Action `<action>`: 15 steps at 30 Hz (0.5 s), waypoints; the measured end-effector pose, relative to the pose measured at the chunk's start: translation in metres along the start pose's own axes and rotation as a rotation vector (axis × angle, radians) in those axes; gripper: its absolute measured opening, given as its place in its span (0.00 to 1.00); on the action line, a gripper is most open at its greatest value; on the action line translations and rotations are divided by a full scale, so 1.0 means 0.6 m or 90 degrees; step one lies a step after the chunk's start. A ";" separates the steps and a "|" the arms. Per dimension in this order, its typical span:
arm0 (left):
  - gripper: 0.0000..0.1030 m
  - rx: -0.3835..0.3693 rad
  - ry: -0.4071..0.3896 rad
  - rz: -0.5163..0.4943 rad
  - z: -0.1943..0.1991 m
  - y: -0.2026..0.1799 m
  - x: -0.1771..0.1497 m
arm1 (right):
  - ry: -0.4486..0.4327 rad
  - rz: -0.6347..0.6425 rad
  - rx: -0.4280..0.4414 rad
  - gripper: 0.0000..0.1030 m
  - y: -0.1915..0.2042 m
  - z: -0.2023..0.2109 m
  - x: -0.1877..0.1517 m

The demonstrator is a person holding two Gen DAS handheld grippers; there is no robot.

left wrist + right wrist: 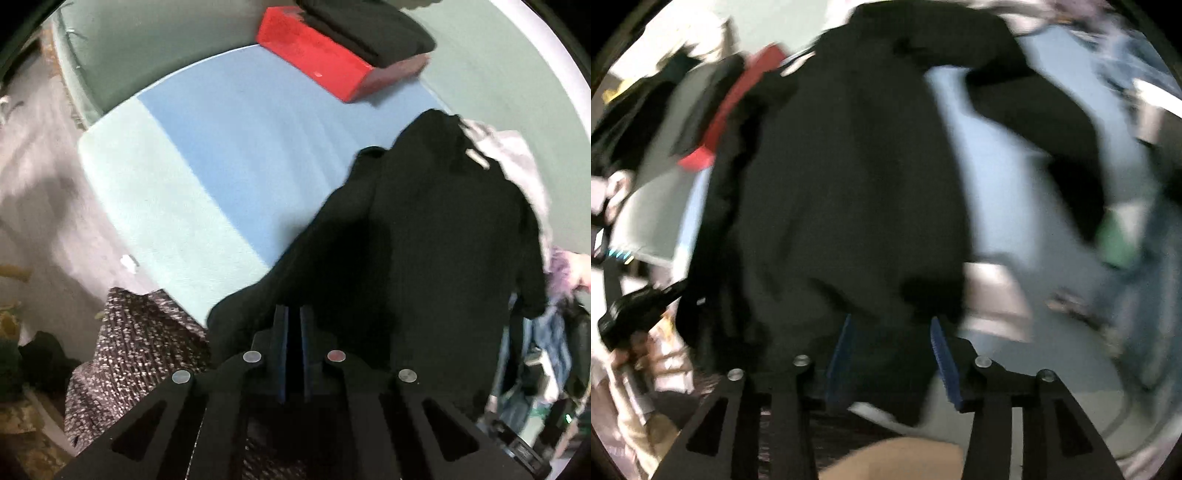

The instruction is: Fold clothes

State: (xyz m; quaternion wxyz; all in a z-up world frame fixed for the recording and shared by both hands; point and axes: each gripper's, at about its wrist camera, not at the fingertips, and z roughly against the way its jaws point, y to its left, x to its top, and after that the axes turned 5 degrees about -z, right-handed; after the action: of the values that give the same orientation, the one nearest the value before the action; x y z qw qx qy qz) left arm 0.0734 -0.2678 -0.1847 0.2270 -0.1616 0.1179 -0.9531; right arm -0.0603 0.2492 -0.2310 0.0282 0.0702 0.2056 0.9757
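Left wrist view shows our left gripper point(294, 325) with its blue pads pressed together; the near edge of the black garment point(424, 236) lies right at their tips, and it seems pinched there, though the dark cloth hides the contact. Right wrist view is blurred, but our right gripper point(894, 343) has its pads spread apart, with the hem of the same black garment point(849, 177) lying between them; we do not see them pressing on it.

Just beside the left gripper a speckled knit fabric point(136, 354) hangs over the front edge. Further on, the garment lies spread over the blue mat point(240, 147), one sleeve thrown out to the side. At the far end a red folded item point(314, 48) carries a dark folded piece point(369, 33).

We judge the garment soft, limp and rather thick, so it will sag and drag. It is better to take it at the hem corners or at the shoulders, both sides together.
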 end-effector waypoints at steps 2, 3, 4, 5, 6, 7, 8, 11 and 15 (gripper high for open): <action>0.13 -0.026 0.017 -0.013 0.006 0.004 -0.009 | 0.026 0.023 0.033 0.49 0.013 -0.016 0.015; 0.31 -0.035 0.026 -0.022 0.008 0.005 -0.015 | 0.045 0.035 0.051 0.50 0.040 -0.035 0.014; 0.43 -0.034 0.030 -0.038 0.010 0.003 -0.021 | 0.064 0.051 0.074 0.50 0.064 -0.053 0.022; 0.63 -0.030 0.032 -0.058 0.013 -0.003 -0.027 | 0.076 0.065 0.086 0.50 0.091 -0.064 0.022; 0.68 -0.025 0.036 -0.079 0.012 -0.015 -0.029 | 0.088 0.079 0.097 0.51 0.117 -0.075 0.023; 0.68 -0.020 0.041 -0.100 0.011 -0.028 -0.032 | 0.094 0.095 0.098 0.55 0.127 -0.075 0.020; 0.68 -0.012 0.047 -0.118 0.008 -0.038 -0.034 | 0.100 0.111 0.099 0.56 0.137 -0.076 0.018; 0.68 0.084 0.086 -0.122 -0.022 -0.038 -0.036 | 0.117 0.157 0.093 0.57 0.169 -0.087 0.017; 0.24 0.147 0.105 -0.105 -0.044 -0.028 -0.033 | 0.133 0.159 0.072 0.63 0.189 -0.108 0.023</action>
State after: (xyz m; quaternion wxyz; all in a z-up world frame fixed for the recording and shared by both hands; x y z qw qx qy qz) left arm 0.0738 -0.2396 -0.2089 0.1549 -0.0648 0.0120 -0.9857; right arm -0.0867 0.1208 -0.2418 -0.1186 -0.0051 0.2514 0.9606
